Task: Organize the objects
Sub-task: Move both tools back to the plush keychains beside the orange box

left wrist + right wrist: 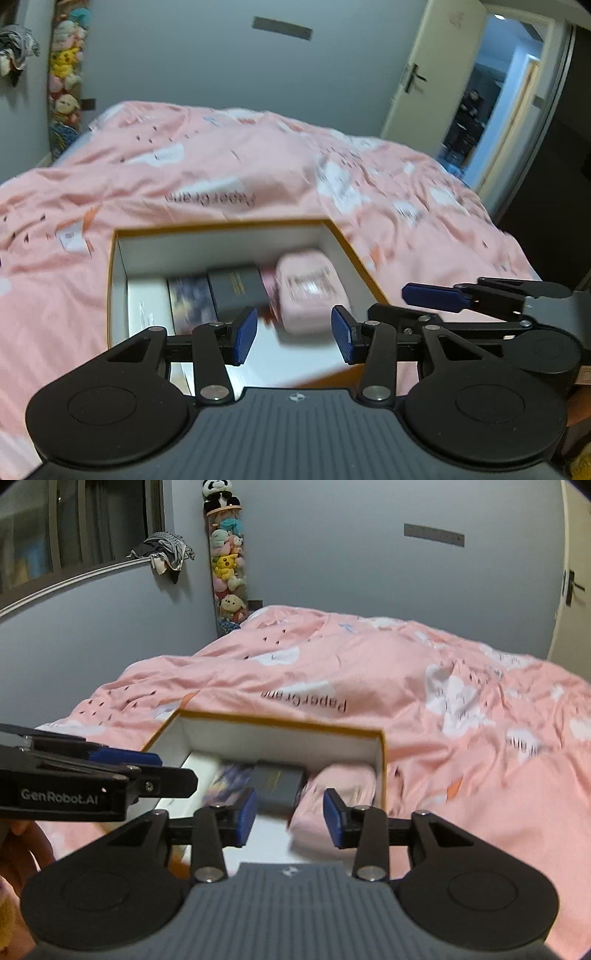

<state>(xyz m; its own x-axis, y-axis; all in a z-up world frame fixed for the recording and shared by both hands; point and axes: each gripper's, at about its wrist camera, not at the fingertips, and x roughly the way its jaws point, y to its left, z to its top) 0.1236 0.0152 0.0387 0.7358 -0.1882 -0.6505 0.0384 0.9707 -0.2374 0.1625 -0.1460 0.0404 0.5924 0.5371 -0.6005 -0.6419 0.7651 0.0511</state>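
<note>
An open orange-edged box with white inner walls lies on the pink bed. Inside it lie a white flat item, a purple patterned item, a dark grey box and a pink pouch. My left gripper is open and empty, just above the box's near edge. My right gripper is open and empty, over the near right part of the box, by the pouch. Each gripper shows at the side of the other's view.
The pink duvet covers the bed all round the box. A tall column of plush toys stands in the far corner. A window ledge with a cloth is on the left wall. An open door is at the right.
</note>
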